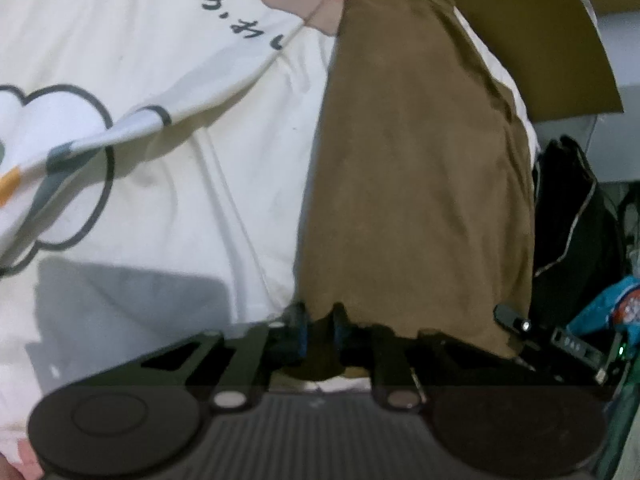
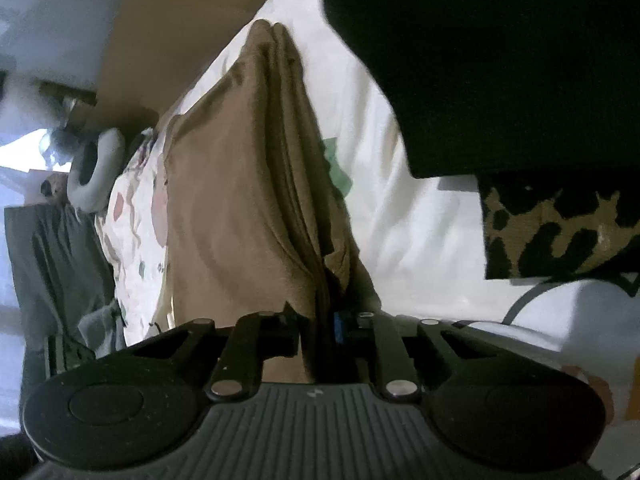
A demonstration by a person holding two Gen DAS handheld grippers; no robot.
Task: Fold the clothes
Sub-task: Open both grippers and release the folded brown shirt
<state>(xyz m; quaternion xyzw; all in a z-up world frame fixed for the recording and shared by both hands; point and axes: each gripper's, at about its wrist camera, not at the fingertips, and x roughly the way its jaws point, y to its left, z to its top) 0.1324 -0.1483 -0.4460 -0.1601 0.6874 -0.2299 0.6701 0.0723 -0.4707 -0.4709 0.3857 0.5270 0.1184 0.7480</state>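
Brown fabric fills the middle of both wrist views. In the left view, the left gripper has its jaws drawn together on the near hem of the brown garment, the cloth bunching between the blue-padded fingertips. From there the garment stretches away up the frame as a long, smooth panel. It lies on a white sheet printed with dark cloud outlines and some dark script. A fold of that sheet rises at the left. To the right of the garment sits a black bag with a pale cord, and below it something blue and crinkled. Far off, a flat brown cardboard sheet closes the top right.

In the right view, the right gripper is likewise clamped on the brown garment, gathered pleats running straight into the narrow gap between its fingers. The cloth rises in ridges to a peak farther off. White bedding lies to its right, a patterned cloth to its left. A leopard-print piece sits at the right, under a large black shape. A grey ring-shaped object lies at the far left.
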